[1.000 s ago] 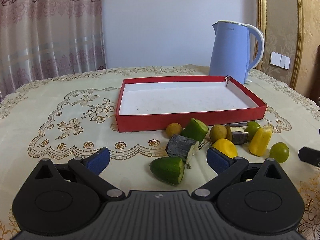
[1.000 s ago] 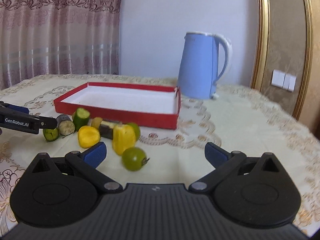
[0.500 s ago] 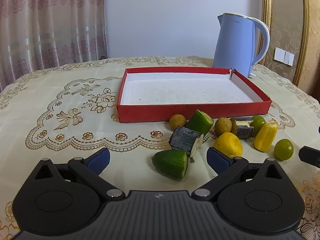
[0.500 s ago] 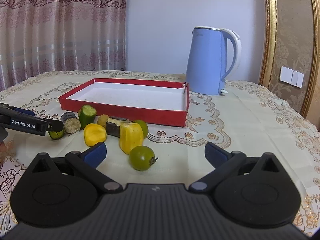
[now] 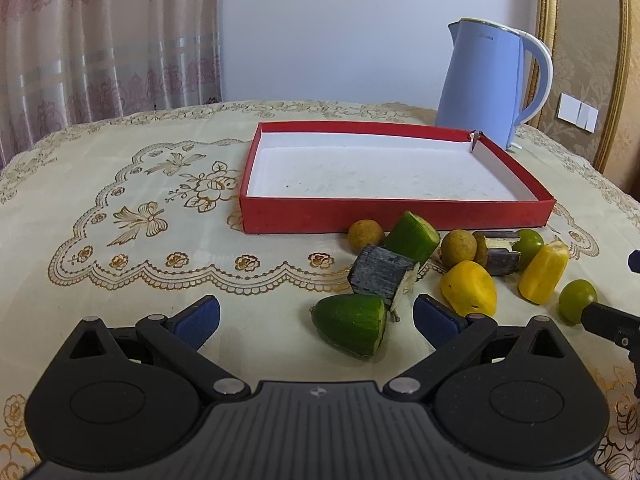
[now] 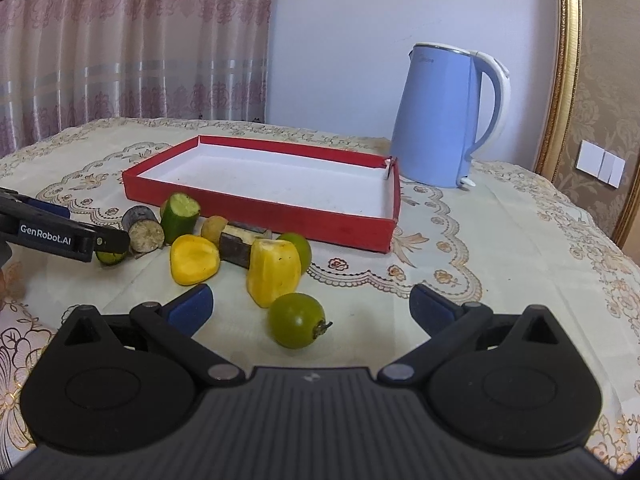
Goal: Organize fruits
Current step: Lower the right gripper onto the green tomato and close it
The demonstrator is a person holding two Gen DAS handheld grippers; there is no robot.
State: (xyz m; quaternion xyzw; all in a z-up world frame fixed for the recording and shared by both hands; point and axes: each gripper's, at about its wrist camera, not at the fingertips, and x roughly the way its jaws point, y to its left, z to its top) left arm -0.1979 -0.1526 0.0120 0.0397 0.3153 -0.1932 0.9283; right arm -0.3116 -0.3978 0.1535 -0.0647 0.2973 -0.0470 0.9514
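Right wrist view alone shows the green fruit's (image 6: pixel 297 321) stem.

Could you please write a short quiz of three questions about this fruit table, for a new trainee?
1. True or false: some fruit already lies inside the red tray.
2. Multiple choice: what lies between the open fingers of the right gripper? A) the green round fruit; B) the cut cucumber end; C) the blue kettle.
3. Fill in the missing word: the left gripper is ____, and holds nothing.

Key
1. False: the tray holds no fruit; all the pieces lie on the tablecloth in front of it.
2. A.
3. open.
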